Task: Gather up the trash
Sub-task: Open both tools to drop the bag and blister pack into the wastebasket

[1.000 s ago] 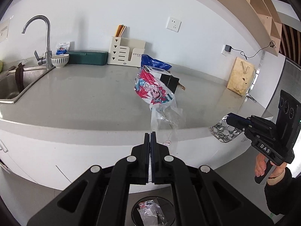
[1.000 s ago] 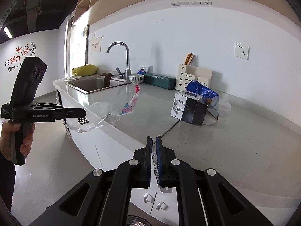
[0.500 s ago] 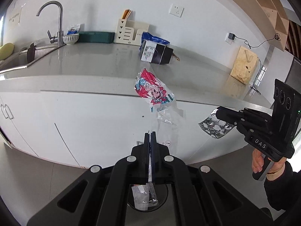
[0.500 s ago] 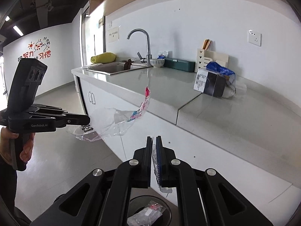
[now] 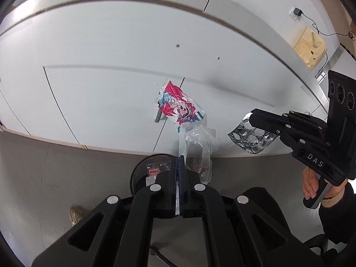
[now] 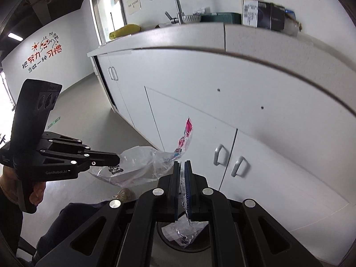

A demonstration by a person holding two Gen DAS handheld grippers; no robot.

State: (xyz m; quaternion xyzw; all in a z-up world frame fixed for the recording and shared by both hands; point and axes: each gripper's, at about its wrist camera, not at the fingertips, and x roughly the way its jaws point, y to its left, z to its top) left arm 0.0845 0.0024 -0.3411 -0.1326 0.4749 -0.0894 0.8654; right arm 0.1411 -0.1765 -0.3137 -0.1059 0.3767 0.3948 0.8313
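My left gripper [image 5: 179, 159] is shut on a clear plastic bag with a red and blue cartoon print [image 5: 179, 109]; the bag hangs in front of the white cabinets, above a round black trash bin [image 5: 142, 171]. In the right wrist view the left gripper [image 6: 116, 158] holds that bag [image 6: 142, 162] to my left. My right gripper [image 6: 182, 164] is shut on a silver foil blister sheet [image 6: 185, 191], which shows in the left wrist view [image 5: 251, 138] at the tip of the right gripper [image 5: 252, 118]. The bin [image 6: 184, 235] lies below, with wrappers inside.
White cabinet doors [image 6: 244, 129] with metal handles [image 6: 238, 165] stand close ahead. On the counter [image 6: 200, 33] above are a black box [image 6: 264, 14], a faucet [image 6: 171, 0] and a green tray. A shoe [image 5: 76, 214] is on the grey floor beside the bin.
Both grippers have dropped from counter height to below the counter edge, carrying the bag and the foil sheet down over the trash bin. Both stay shut.
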